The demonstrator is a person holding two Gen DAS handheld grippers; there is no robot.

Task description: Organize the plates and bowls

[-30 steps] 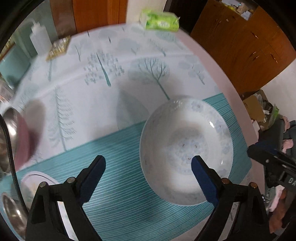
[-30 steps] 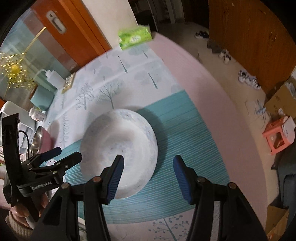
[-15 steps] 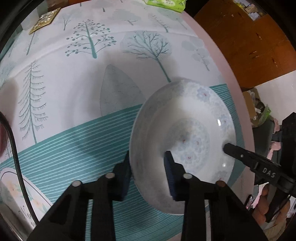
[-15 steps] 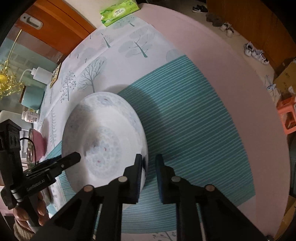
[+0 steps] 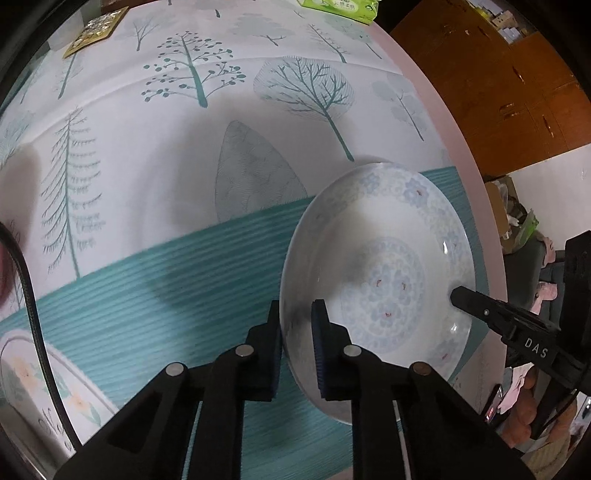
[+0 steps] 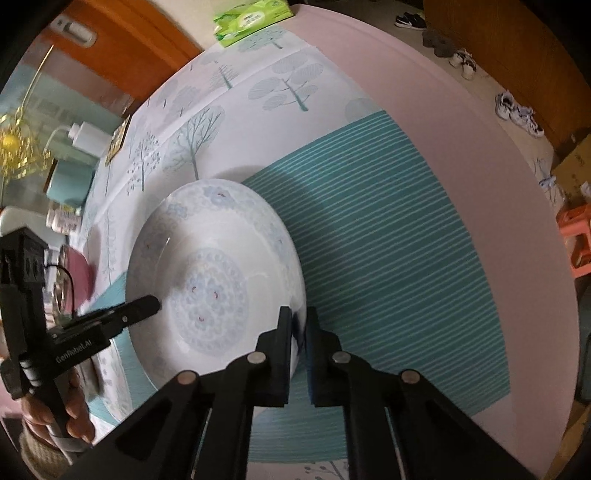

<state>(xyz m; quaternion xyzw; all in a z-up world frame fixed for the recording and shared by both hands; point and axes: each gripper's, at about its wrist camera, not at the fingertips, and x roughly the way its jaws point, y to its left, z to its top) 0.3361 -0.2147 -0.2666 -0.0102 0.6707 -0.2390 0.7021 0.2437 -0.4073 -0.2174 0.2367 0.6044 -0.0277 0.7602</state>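
The desk (image 6: 424, 122) fills both views, a pink round top under a tree-printed cloth (image 5: 177, 122) with a teal striped band (image 6: 388, 229); its far edge and near side run out of frame. On the teal band, near the desk's edge, sits the big white bowl (image 5: 384, 266) with a pale blue flower pattern, its near rim hidden behind black fingers in each view. The left gripper (image 5: 297, 325) has just been closing and is now clamped on the bowl's rim, one pad outside the wall and one inside. The right gripper (image 6: 298, 325) has likewise just been closing and pinches the opposite rim, though only a sliver of rim shows between its pads. In the left wrist view the right gripper's side reads "DAS"; in the right wrist view the left gripper's body reads "GenRobot.AI", and a hand (image 6: 70, 410) grips its handle, cut off by the lens edge. A flowered plate (image 5: 33, 387) lies at the lower left of the left view, mostly cut off and crossed by a black cable (image 5: 33, 314). A green tissue pack (image 6: 251, 20) lies at the far side of the desk, its print too small to read. Something pink (image 6: 79, 273) beyond the bowl is blurred and partly hidden.
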